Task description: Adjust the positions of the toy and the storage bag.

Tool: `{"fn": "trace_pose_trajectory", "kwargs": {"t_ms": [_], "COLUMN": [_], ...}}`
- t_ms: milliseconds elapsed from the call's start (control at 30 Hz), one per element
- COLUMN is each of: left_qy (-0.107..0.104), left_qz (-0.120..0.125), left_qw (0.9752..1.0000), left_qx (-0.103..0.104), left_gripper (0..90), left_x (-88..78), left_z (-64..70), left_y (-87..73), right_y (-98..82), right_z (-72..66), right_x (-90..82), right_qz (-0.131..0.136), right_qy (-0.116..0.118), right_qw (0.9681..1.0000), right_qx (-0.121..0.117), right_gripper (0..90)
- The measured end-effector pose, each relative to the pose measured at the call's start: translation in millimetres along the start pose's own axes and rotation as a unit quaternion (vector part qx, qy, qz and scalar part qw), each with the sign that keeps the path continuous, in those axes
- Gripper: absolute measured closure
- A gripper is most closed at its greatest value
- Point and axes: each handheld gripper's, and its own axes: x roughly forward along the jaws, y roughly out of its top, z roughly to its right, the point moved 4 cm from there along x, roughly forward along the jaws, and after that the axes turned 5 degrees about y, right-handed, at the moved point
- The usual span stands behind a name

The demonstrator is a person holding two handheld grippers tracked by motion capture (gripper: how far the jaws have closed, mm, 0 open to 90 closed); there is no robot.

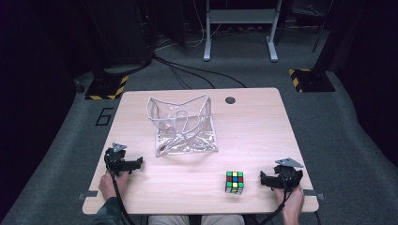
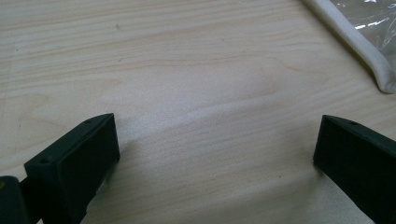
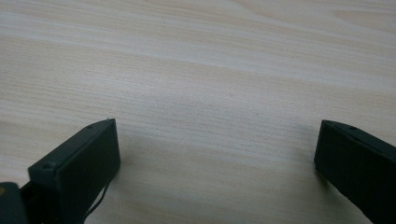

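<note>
A clear plastic bag with white edging lies crumpled in the middle of the wooden table. A Rubik's cube stands near the front edge, right of centre. My left gripper rests on the table at the front left, open, with bare wood between its jaws. A white corner of the bag shows at the top right of the left gripper view. My right gripper rests at the front right, just right of the cube, open over bare wood.
A round cable hole sits near the table's far edge. Beyond the table are grey carpet, black cables, a white desk frame and yellow-black striped bases.
</note>
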Motion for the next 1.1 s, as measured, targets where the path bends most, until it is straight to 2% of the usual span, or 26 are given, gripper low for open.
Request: {"fn": "trace_pose_trajectory", "kwargs": {"t_ms": [167,267,533,667,933,1100], "left_qy": [0.000,0.000,0.000,0.000,0.000,0.000], "left_qz": [0.000,0.000,0.000,-0.001,-0.001,-0.002], "left_qw": [1.0000,1.0000,1.0000,1.0000,1.0000,1.0000], "left_qx": [0.000,0.000,-0.001,-0.001,0.000,0.003], "left_gripper": [0.2,0.2,0.1,0.2,0.2,0.1], "left_x": [0.0,-0.1,0.0,-0.2,-0.2,-0.4], "left_z": [0.1,0.0,0.1,0.1,0.0,-0.3], "left_y": [0.0,0.0,0.0,-0.1,-0.1,-0.1], "right_y": [0.3,0.0,3.2,8.4,13.8,19.2], "right_z": [-2.6,-4.6,-11.5,-19.7,-30.1,-42.8], "right_x": [-4.0,-4.8,-12.6,-16.9,-25.8,-32.1], "right_qz": [0.010,0.004,0.018,0.017,0.027,0.040], "right_qy": [0.010,0.015,0.026,0.026,0.036,0.048], "right_qw": [0.9999,0.9999,0.9994,0.9995,0.9989,0.9979], "right_qx": [0.003,0.000,0.013,-0.008,-0.012,-0.015], "right_gripper": [0.0,0.0,0.0,0.0,0.0,0.0]}}
